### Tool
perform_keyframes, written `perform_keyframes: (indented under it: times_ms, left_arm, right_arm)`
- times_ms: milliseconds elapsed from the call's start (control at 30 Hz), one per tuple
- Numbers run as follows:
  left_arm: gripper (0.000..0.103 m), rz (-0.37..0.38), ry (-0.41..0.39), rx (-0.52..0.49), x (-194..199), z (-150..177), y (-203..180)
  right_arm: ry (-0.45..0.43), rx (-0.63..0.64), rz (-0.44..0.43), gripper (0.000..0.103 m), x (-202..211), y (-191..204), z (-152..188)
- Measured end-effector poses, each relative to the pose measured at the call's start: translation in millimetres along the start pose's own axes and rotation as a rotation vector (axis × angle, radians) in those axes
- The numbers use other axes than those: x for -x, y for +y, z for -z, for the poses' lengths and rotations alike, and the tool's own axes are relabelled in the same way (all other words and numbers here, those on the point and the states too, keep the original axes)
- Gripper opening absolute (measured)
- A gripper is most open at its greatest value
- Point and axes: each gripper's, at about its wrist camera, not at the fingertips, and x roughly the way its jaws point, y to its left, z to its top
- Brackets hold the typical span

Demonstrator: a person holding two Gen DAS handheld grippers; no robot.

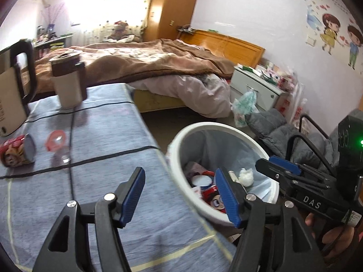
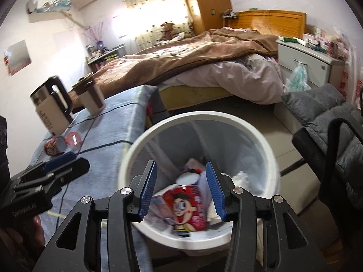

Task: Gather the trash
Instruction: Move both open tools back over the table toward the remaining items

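A white trash bin (image 2: 256, 136) with a grey liner stands on the floor beside the table; it also shows in the left wrist view (image 1: 229, 129). Inside lie a red cartoon can (image 2: 190, 206), a white lid and crumpled tissue (image 1: 246, 175). My right gripper (image 2: 182, 190) is open and empty right above the bin, the can below its jaws. My left gripper (image 1: 181, 195) is open and empty over the table's right edge. On the table lie another red cartoon can (image 1: 15, 150) on its side and a clear cup with a pink rim (image 1: 56, 141).
The table (image 1: 102, 140) has a blue-grey cloth with black lines. A kettle (image 2: 51, 106) and a lidded mug (image 1: 68, 79) stand at its far end. A bed (image 1: 147, 65), a white nightstand (image 1: 254, 86) and a chair with a grey coat (image 2: 329, 117) surround the bin.
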Motion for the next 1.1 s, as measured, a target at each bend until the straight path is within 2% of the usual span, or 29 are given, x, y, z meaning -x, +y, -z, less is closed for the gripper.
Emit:
perform_keyframes:
  times_ms: [367,833,933,1033,1100]
  left_arm:
    - [0.068,-0.167,-0.040,0.103,34.0,11.0,76.5]
    - [0.069,-0.316,-0.070,0.204,68.4,18.7,175.9]
    - [0.069,-0.329,-0.072,0.230,73.0,18.7,197.2]
    - [0.070,-0.378,-0.074,0.213,76.5,18.3,212.2]
    - [0.071,-0.363,-0.063,0.218,75.4,17.0,223.5]
  right_arm:
    - [0.020,0.063,-0.083,0.046,-11.8,50.3,2.6]
    - [0.079,0.190,-0.183,0.046,-49.6,132.1,1.2]
    - [0.099,0.223,-0.209,0.046,-61.6,150.6,-3.4]
    - [0.122,0.253,-0.230,0.046,-75.2,171.5,-7.0]
    - [0.130,0.271,-0.247,0.046,-82.7,182.1,-9.3]
